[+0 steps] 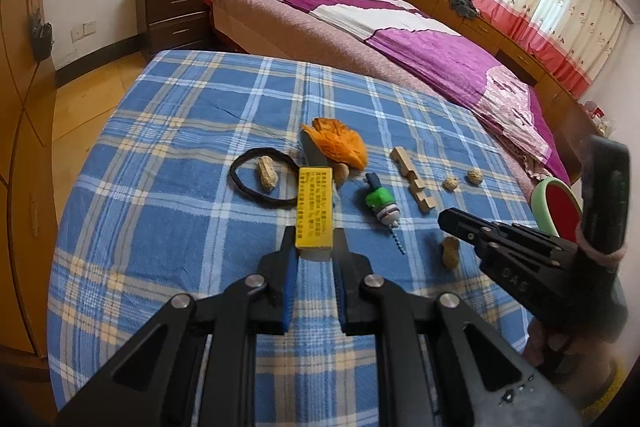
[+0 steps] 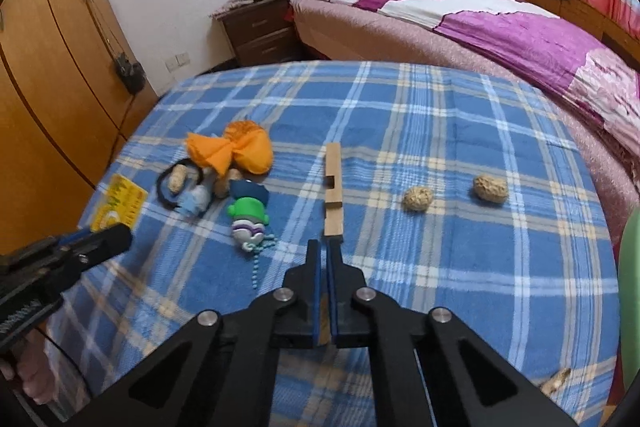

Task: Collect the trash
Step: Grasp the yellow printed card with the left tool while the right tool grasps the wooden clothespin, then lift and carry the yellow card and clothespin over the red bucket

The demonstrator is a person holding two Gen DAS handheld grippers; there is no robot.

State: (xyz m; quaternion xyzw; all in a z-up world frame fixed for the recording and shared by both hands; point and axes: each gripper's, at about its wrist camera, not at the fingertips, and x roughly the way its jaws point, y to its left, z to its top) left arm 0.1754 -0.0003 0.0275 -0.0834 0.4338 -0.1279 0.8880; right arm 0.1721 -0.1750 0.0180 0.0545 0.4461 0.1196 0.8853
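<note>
Peanut shells (image 2: pixel 418 199) lay on the plaid cloth (image 2: pixel 440 131); left gripper (image 1: pixel 314 243) clamped a yellow box (image 1: pixel 315 207) (right gripper (image 2: pixel 323 247) shut, empty).

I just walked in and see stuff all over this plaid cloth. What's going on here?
A person holding two grippers is clearing trash. The left gripper has its jaws closed on a yellow box. The right gripper, jaws shut and empty, hovers near the wooden block. Peanut shells lie uncollected on the plaid cloth.

Fuzzy woven plaid cloth (image 1: pixel 180 227); rough peanut shells (image 2: pixel 417 199); smooth wooden block (image 2: pixel 333 187); glossy plastic toy (image 2: pixel 248 217).
</note>
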